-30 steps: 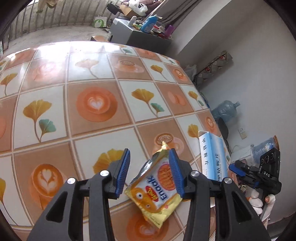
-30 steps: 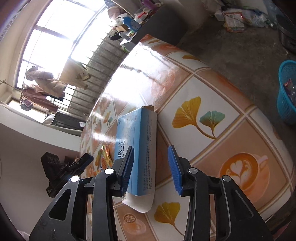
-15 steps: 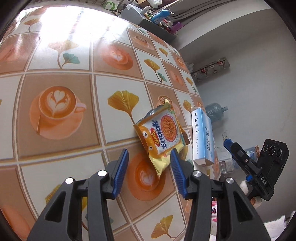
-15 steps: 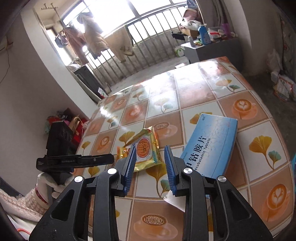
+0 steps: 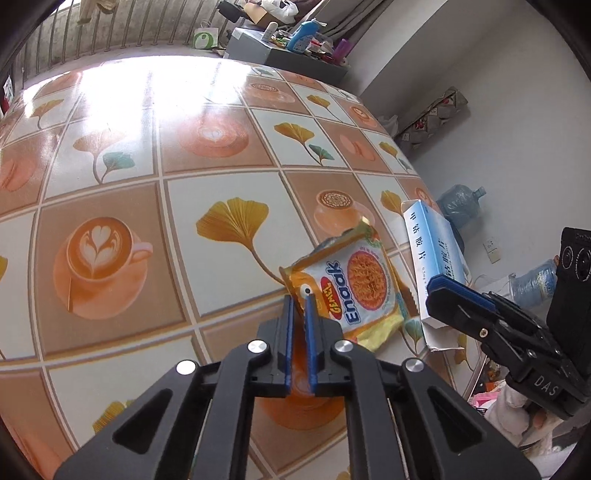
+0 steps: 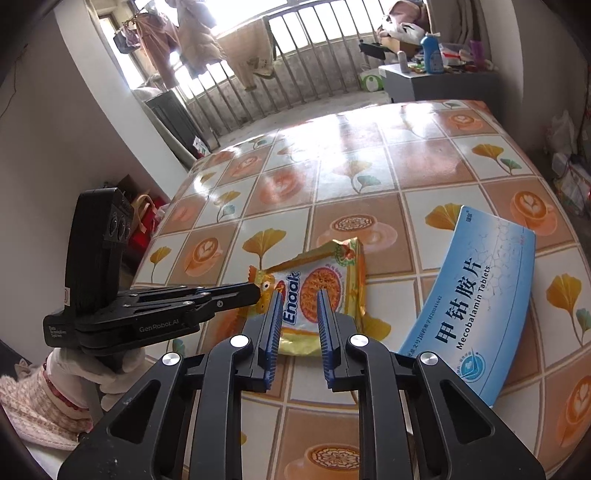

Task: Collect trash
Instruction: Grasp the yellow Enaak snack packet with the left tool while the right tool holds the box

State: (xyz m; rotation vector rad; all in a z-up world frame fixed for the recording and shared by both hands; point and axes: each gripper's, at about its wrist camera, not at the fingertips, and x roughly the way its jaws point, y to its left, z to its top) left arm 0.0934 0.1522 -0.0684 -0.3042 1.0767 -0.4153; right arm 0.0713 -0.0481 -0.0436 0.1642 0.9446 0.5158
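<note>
Glossy tablecloth (image 5: 155,229), leaf-and-coffee-cup checks; barred window (image 6: 295,55) beyond.
Yellow foil snack packet (image 6: 325,288): corner is pinched by left gripper (image 5: 299,299); right gripper (image 6: 297,308), empty, is seen narrowing above it.

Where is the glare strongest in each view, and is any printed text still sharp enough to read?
Left wrist view: glare washes out the far tablecloth; the snack packet reads clearly. Right wrist view: the window is overexposed; the blue medicine box text is sharp.

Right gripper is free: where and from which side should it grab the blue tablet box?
Probably across the narrow width of the blue tablet box, at its near end, coming from above. It lies flat on the table, so only its long side edges offer opposing faces. The right gripper is closing over the snack packet; reopen it first.
</note>
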